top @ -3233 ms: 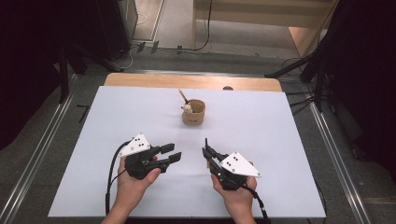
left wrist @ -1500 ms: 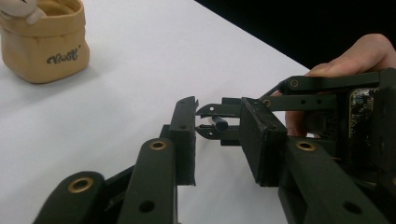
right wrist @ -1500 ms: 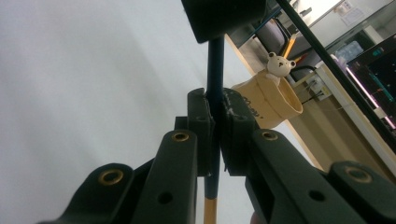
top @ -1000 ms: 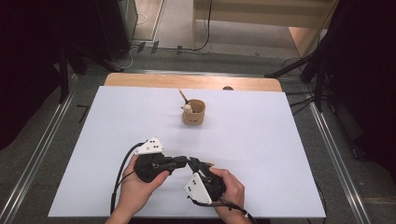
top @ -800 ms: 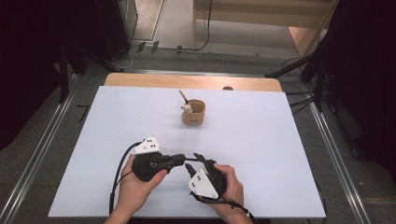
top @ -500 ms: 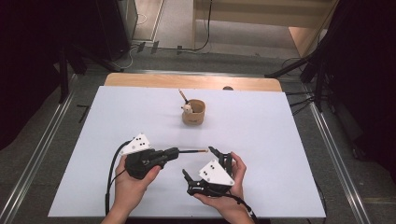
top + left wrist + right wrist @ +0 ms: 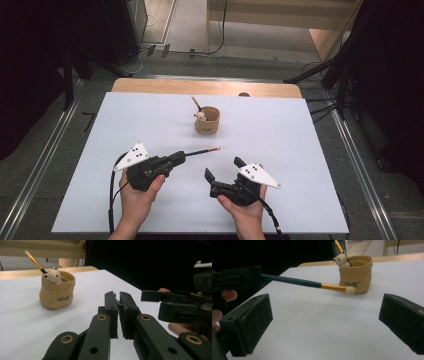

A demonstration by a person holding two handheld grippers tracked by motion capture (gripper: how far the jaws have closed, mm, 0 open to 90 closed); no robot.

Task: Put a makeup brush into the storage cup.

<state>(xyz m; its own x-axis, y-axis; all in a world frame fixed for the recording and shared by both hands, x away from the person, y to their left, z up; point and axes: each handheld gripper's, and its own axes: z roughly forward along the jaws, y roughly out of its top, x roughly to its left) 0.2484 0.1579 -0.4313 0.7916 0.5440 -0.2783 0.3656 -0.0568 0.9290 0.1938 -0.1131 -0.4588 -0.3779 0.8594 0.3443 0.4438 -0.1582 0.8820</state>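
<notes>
— Holding a slim dark-handled brush with a gold ferrule and pale tip [image 7: 199,152], clamped by its handle end in the black left gripper [image 7: 178,158], jaws pressed tight together. Points away from the hand, toward the far right across the white table cover [image 7: 300,150], tip in the air.

— And on the other side?

— Spread wide, the black right gripper [image 7: 223,168], nothing between the jaws. Have just been opening, with the brush now out of them. Sits just right of the brush, apart from it, near the table's front edge.

— Seen from the right gripper view?

— Crosses above the open jaws, the brush [image 7: 312,283], running from the left gripper at the left edge to a tip in front of the small tan sack-shaped holder with a bear figure on its rim [image 7: 355,273].

— Touching the holder?

— Hard to say from that angle; looks apart in the high view, holder [image 7: 207,120] farther back on the table.

— Anything inside it?

— Standing tilted, a second brush with an orange-and-dark handle [image 7: 35,260], beside the bear.
</notes>
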